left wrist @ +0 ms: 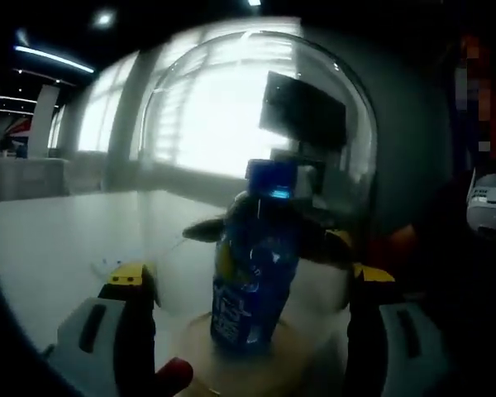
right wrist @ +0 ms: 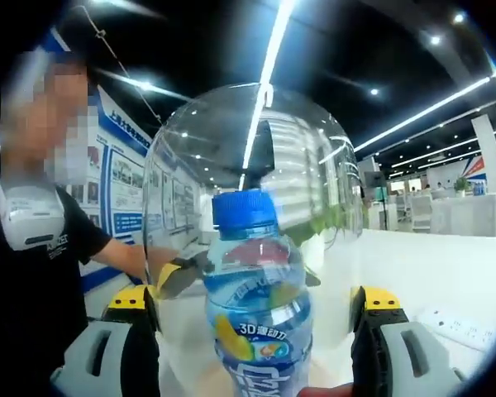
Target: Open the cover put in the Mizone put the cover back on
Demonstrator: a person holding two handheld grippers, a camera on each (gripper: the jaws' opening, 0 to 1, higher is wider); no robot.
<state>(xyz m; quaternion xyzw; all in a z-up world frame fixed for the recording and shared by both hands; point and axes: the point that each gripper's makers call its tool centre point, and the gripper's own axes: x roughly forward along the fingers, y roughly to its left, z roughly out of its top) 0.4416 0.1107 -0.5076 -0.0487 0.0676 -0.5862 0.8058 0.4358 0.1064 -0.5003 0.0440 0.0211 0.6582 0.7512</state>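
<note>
In the left gripper view, the left gripper stood wide open around the clear dome cover over the Mizone bottle on its round base, on the white table.

In the right gripper view, the right gripper likewise stood wide open, flanking cover and bottle; whether either touched the glass I could not tell.

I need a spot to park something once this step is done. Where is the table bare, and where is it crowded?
Bare table stretches left of the glass dome in the left gripper view. In the right gripper view, open white top lies right of the dome, up to a power strip. It is crowded at the dome, with the Mizone bottle inside it.
</note>
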